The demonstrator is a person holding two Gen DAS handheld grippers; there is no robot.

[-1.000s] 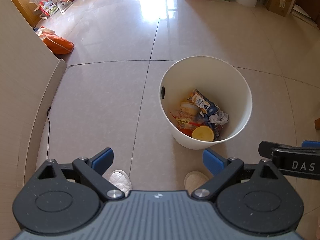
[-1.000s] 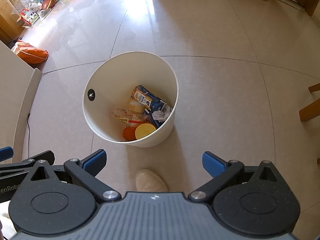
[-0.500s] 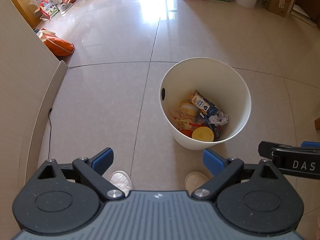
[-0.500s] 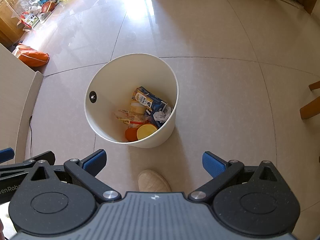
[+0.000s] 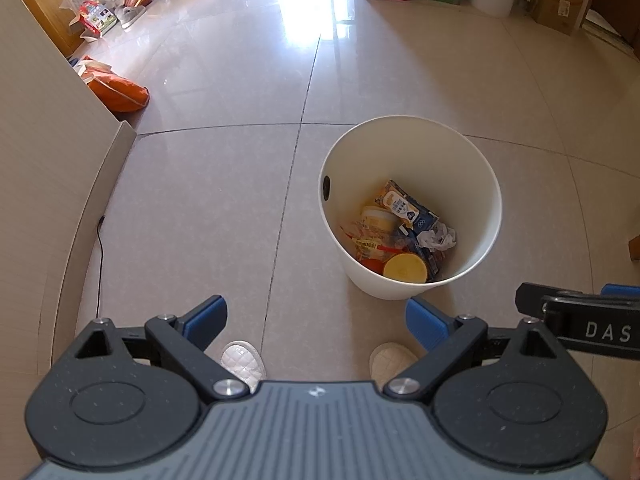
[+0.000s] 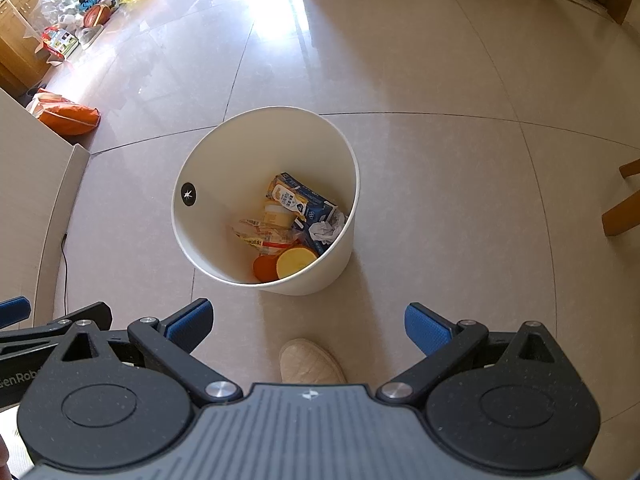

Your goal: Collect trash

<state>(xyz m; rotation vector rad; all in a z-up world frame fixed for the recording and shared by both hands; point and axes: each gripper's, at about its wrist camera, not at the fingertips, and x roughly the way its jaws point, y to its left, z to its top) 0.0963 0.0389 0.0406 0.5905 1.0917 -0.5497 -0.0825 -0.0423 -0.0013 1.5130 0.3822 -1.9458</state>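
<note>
A white round bin stands on the tiled floor in front of me. Inside lie a blue milk carton, a yellow lid, crumpled white paper and snack wrappers. My left gripper is open and empty, held above the floor short of the bin. My right gripper is also open and empty, just to the right of the left one. Each gripper's body shows at the edge of the other's view.
A person's slippers stand just below the grippers. A beige panel with a black cable rises at the left. An orange bag, boxes and clutter line the far side. Chair legs sit at the right.
Both grippers have drawn back and up slightly from the bin, which now sits a little lower and smaller in the views. Jaws stay open.
</note>
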